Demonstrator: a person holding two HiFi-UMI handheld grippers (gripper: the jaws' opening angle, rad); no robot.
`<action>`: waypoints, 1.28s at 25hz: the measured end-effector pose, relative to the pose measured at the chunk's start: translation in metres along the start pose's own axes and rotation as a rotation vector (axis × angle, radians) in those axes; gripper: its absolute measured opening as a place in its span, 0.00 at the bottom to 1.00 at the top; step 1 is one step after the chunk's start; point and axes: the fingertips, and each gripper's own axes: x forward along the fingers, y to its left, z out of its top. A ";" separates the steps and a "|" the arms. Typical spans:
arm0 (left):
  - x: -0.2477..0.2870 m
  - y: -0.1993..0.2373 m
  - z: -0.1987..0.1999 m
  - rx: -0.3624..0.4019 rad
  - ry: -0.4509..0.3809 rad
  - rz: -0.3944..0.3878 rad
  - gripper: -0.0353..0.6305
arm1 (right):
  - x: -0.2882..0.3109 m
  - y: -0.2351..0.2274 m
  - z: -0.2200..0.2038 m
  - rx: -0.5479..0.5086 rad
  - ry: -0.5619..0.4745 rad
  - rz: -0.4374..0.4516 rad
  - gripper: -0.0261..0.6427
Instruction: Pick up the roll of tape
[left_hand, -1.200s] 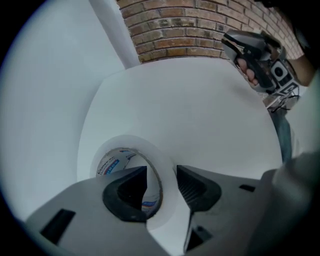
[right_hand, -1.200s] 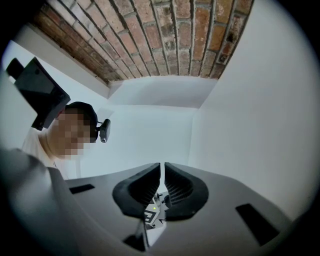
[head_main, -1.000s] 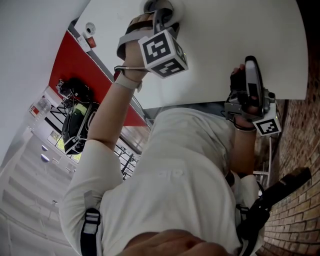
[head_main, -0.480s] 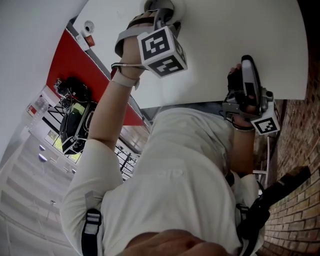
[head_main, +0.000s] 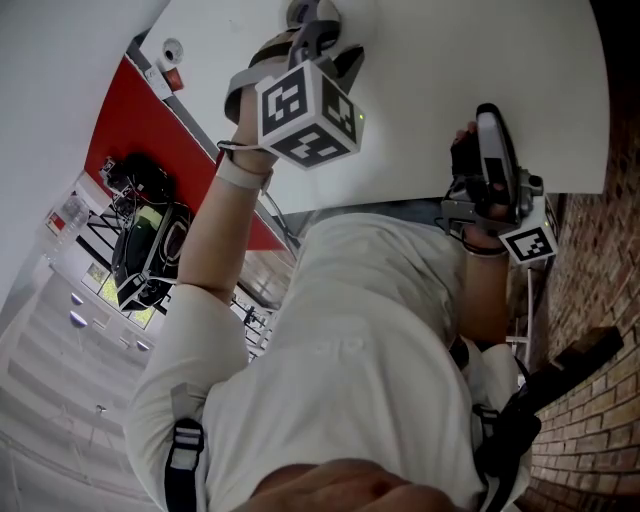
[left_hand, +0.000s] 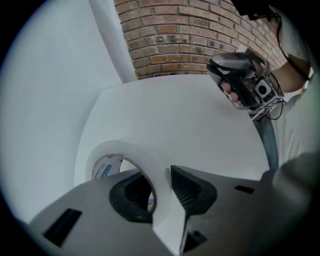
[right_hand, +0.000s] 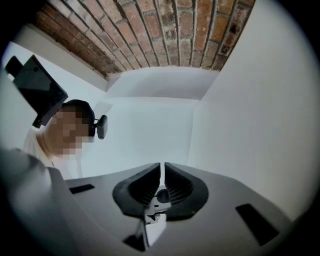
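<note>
The roll of tape (left_hand: 116, 150), white with a blue-printed core, sits tilted over the white table (left_hand: 195, 115). My left gripper (left_hand: 161, 184) points steeply down, one jaw inside the roll's hole and the other outside. Its jaws are closing, with the roll's wall between the pads and touching both. In the head view the left gripper (head_main: 318, 38) is at the table's top edge, with the roll (head_main: 302, 12) only partly showing behind it. My right gripper (right_hand: 162, 172) is shut with nothing in it. It hovers near the table's near edge (head_main: 487, 125).
A brick wall (left_hand: 190, 35) rises behind the table. The right gripper (left_hand: 241, 82), in a person's hand, shows at the table's far side in the left gripper view. A red panel (head_main: 150, 130) and dark equipment (head_main: 145, 240) lie on the floor to the left.
My left gripper has tilted and shifted a little left and up over the roll. The right gripper has barely moved.
</note>
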 end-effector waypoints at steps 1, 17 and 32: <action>-0.005 0.000 0.001 -0.003 -0.008 0.007 0.22 | 0.002 0.002 -0.001 0.000 0.005 -0.002 0.07; -0.127 -0.004 0.014 -0.301 -0.316 0.057 0.23 | 0.015 0.072 -0.001 -0.098 0.052 0.079 0.07; -0.238 -0.029 -0.024 -0.601 -0.552 0.103 0.23 | 0.035 0.185 -0.020 -0.261 0.138 0.197 0.07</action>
